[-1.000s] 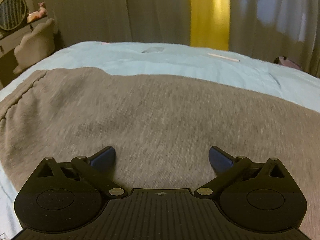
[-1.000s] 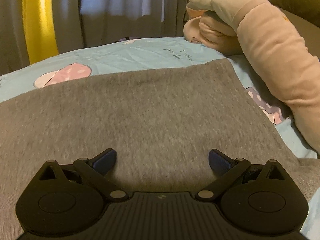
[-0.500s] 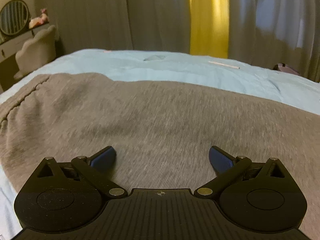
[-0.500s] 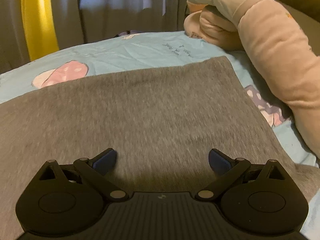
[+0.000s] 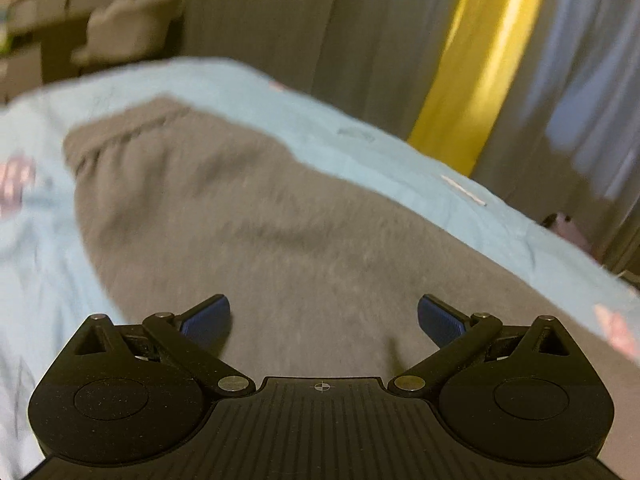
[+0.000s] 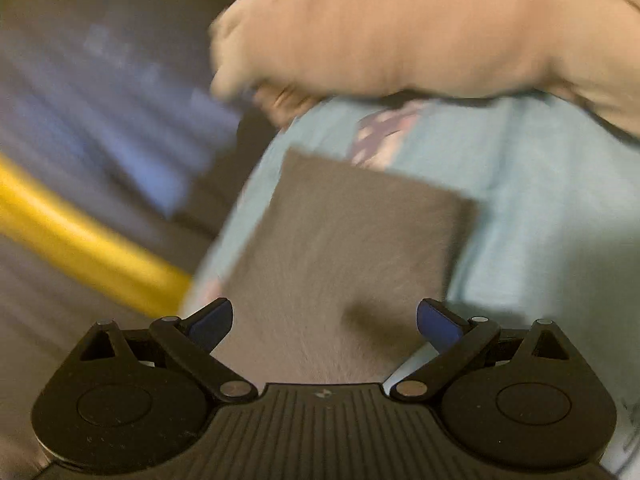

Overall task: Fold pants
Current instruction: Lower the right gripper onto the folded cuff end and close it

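Grey pants (image 5: 280,232) lie flat on a light blue bed sheet (image 5: 360,148). In the left wrist view the waistband end reaches to the upper left. My left gripper (image 5: 324,320) is open and empty, just above the grey cloth. In the right wrist view a squared leg end of the pants (image 6: 352,232) points toward the plush. My right gripper (image 6: 324,320) is open and empty over that leg end. Both views are blurred.
A large pink plush toy (image 6: 420,28) lies on the bed beyond the leg end. Grey and yellow curtains (image 5: 480,60) hang behind the bed. A chair and dresser (image 5: 120,32) stand at the far left. A thin white stick (image 5: 464,190) lies on the sheet.
Both grippers have swung quickly: the left view turned left and tilted, showing the waistband end; the right view turned right and rolled toward the plush. Both stay open.
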Tool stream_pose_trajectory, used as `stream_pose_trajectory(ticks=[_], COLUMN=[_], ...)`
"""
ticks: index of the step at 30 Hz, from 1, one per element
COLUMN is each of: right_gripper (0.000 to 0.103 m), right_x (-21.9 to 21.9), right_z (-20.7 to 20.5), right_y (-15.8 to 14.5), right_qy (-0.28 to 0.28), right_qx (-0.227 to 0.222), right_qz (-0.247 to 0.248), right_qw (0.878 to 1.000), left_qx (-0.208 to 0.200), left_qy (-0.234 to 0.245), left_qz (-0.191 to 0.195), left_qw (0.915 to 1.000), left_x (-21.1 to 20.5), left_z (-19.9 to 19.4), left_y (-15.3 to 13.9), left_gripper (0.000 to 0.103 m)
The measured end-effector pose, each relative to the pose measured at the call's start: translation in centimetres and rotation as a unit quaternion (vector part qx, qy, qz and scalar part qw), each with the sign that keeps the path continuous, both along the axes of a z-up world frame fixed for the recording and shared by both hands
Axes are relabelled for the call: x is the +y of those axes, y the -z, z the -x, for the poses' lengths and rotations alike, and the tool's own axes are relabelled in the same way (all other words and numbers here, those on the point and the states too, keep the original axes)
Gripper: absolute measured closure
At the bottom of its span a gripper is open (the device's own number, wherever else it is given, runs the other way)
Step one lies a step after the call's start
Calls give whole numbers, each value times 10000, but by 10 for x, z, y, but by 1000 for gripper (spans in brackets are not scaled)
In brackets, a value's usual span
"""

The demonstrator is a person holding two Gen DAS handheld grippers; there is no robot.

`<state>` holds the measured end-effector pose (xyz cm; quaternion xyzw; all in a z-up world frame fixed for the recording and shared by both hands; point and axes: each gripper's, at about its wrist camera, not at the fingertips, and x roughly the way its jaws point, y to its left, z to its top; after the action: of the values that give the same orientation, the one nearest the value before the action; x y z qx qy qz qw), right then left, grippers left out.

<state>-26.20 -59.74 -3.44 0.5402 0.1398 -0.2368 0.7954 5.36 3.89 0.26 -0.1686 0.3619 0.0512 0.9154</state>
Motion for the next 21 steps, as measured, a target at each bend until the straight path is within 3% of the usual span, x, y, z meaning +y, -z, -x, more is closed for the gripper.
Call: stream_pose_trajectory(ticks=[2, 5, 8, 10, 11, 21], right_gripper=[4, 12, 29, 47, 49, 46], right_x=[-10, -19, -25, -26, -30, -47], right_z=[19, 31, 36, 35, 35, 41], right_y=[0, -1, 5, 8, 10, 24], right_qy=[316, 525, 614, 638, 639, 754], right_qx=[-448, -600, -582, -428, -357, 15], right_qz=[-227, -216, -246, -197, -200, -175], right_qw=[9982, 9966, 9961, 9968, 9971, 9970], left_qx=[84, 56, 137, 272, 330, 597], left_qy=[87, 79, -5, -54, -74, -99], left_qz=[353, 502, 474, 420, 389, -103], left_qw=[9993, 9987, 9988, 9987, 9987, 9981], left_x=[4, 8, 8, 7, 6, -9], left_z=[4, 12, 14, 12, 10, -1], left_y=[0, -5, -5, -3, -1, 8], left_gripper=[0, 0, 0, 0, 0, 0])
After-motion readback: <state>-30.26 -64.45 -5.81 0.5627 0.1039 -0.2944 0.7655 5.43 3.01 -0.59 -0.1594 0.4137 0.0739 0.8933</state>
